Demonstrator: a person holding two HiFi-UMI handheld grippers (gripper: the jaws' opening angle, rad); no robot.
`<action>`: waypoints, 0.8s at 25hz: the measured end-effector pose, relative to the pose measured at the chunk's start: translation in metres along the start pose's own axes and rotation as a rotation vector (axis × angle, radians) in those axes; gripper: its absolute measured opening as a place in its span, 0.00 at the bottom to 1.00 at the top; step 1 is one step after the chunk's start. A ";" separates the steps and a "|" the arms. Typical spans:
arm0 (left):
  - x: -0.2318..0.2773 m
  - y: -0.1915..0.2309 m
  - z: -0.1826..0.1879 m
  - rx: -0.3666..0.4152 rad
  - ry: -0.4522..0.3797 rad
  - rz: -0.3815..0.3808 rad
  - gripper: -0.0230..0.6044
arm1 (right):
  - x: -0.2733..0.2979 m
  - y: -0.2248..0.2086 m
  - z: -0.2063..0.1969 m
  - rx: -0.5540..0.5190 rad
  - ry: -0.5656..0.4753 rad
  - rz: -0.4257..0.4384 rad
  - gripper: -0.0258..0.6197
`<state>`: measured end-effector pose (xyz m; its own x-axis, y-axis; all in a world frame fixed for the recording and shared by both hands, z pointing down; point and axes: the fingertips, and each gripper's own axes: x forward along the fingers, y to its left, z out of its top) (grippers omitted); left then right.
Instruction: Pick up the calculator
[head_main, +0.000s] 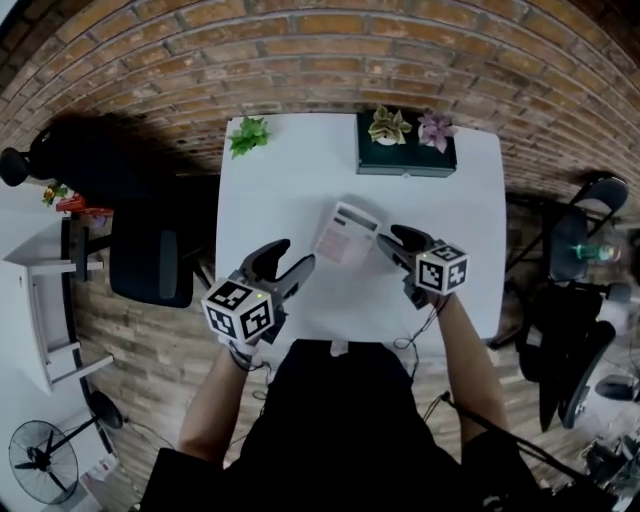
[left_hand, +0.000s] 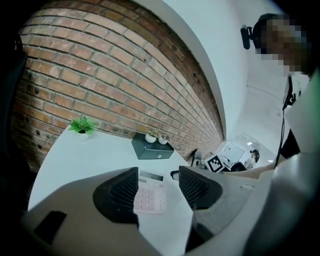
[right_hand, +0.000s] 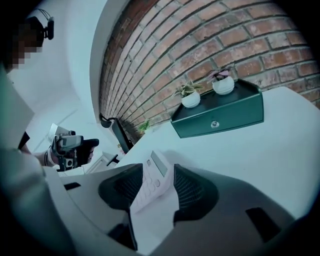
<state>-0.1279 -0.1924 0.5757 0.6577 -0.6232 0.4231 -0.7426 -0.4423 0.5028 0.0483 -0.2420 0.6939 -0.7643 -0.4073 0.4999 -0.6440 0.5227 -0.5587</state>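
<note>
A white calculator (head_main: 346, 235) with pale pink keys lies flat on the white table (head_main: 280, 190), a little tilted. My left gripper (head_main: 297, 256) is open just to the calculator's lower left, its fingers apart from it. My right gripper (head_main: 390, 240) is open at the calculator's right edge. In the left gripper view the calculator (left_hand: 149, 196) shows ahead between the open jaws of the left gripper (left_hand: 158, 174). The right gripper view has the calculator (right_hand: 150, 190) in the gap of the right gripper (right_hand: 158, 176), with no pad pressing on it.
A dark green box (head_main: 405, 152) carrying two small potted plants stands at the table's far right edge. A small green plant (head_main: 248, 133) sits at the far left corner. A black chair (head_main: 150, 262) stands left of the table, more chairs (head_main: 575, 235) to the right.
</note>
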 end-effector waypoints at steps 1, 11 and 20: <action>0.002 0.000 -0.001 -0.003 0.003 0.003 0.44 | 0.006 -0.003 -0.001 -0.005 0.016 0.009 0.35; 0.007 0.014 -0.008 -0.044 0.013 0.040 0.44 | 0.047 -0.011 -0.009 -0.038 0.195 0.063 0.37; 0.007 0.023 -0.004 -0.064 -0.003 0.049 0.44 | 0.072 -0.005 -0.012 -0.052 0.296 0.117 0.35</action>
<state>-0.1398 -0.2037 0.5931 0.6206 -0.6451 0.4457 -0.7640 -0.3696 0.5288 -0.0027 -0.2645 0.7408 -0.7852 -0.1107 0.6092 -0.5438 0.5938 -0.5930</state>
